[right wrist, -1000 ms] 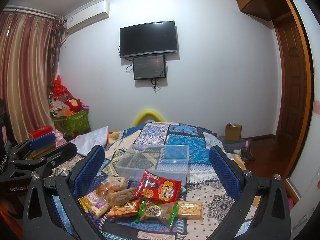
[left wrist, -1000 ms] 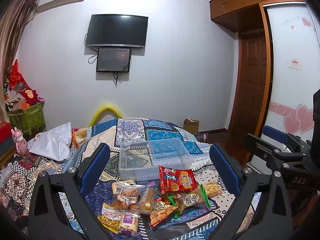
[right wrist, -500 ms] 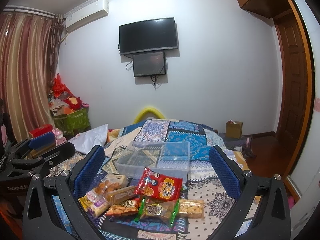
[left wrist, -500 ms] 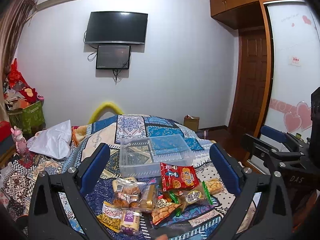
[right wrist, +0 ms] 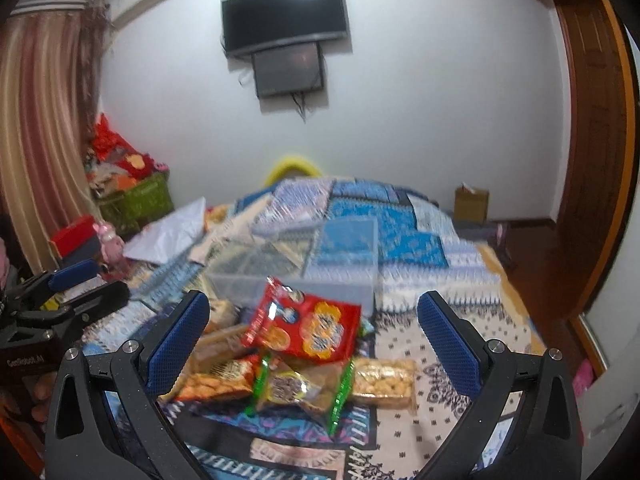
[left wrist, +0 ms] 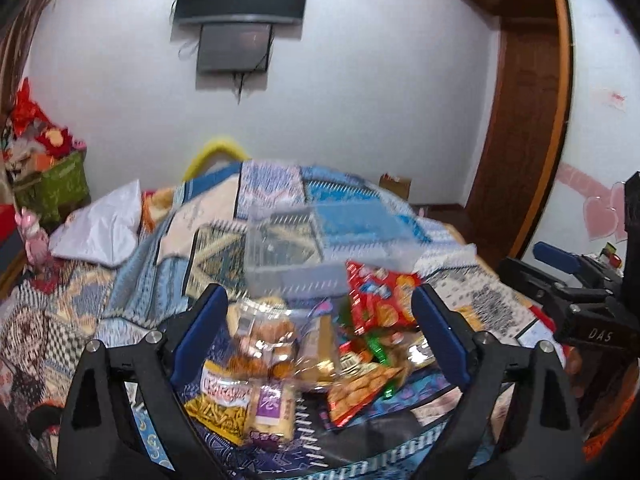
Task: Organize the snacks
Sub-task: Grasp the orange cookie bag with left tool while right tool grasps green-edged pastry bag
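A pile of snack packets lies on the patterned bedspread (left wrist: 132,280). A red packet (left wrist: 380,300) (right wrist: 308,326) leans near a clear plastic box (left wrist: 296,256) (right wrist: 296,268) just behind the pile. A clear bag of golden pastries (left wrist: 260,340), a purple-labelled pack (left wrist: 272,408), an orange cracker pack (left wrist: 360,392) (right wrist: 220,380), a green-edged pack (right wrist: 296,388) and a pale bar pack (right wrist: 384,380) lie in front. My left gripper (left wrist: 320,336) is open above the pile. My right gripper (right wrist: 312,340) is open above the pile.
A white pillow (left wrist: 100,232) lies at the bed's left. A green crate (right wrist: 136,200) of red items stands by the curtain. A cardboard box (right wrist: 472,204) sits on the floor by the brown door (left wrist: 516,140). A TV (right wrist: 284,12) hangs on the far wall.
Both grippers have dropped and moved forward toward the snack pile, which now looks larger and blurred. Both stay open and empty.
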`<state>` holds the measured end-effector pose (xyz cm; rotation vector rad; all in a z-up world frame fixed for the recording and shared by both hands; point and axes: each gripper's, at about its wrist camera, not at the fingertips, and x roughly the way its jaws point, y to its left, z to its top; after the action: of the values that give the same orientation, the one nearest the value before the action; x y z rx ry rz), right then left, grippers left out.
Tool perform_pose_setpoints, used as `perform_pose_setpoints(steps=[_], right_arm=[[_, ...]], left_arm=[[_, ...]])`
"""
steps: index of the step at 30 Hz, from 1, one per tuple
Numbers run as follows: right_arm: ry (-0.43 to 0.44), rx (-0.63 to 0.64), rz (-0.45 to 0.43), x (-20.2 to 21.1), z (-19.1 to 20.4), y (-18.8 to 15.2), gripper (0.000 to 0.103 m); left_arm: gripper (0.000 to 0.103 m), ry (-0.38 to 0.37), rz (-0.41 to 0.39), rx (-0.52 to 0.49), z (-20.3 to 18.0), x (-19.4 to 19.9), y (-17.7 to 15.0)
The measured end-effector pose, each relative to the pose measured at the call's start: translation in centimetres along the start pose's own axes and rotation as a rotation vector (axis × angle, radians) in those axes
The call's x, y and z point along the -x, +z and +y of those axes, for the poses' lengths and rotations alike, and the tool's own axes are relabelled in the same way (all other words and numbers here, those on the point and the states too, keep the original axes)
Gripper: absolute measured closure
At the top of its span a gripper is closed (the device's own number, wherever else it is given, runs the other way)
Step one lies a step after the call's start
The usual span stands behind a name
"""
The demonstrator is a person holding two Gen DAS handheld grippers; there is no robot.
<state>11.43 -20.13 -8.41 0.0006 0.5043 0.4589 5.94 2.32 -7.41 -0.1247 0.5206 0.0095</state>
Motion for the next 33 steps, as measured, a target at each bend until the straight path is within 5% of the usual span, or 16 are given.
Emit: perform_pose_setpoints(steps=[15,25,28,33], right_arm=[[0.078,0.013,0.257,-6.5,0.1,-3.5,0.000],[0.084,-0.010,0.377,-9.0,0.1,-5.5,0.001],[0.076,0.001,0.371,-8.9,0.2,-5.6,0.005],[0.076,0.002,0.367,-8.9,0.1,-5.5,0.025]], left_arm=[[0.018,0.053,0.262,0.096,5.6,-9.6,-4.0],[0.018,0.026,0.323,0.155,6.8,-12.6,-4.6],[0.018,0.015,0.351,0.198,7.4,-13.5,-4.8],[0.018,0.000,0.376,0.224,7.7,-14.1,-5.1]])
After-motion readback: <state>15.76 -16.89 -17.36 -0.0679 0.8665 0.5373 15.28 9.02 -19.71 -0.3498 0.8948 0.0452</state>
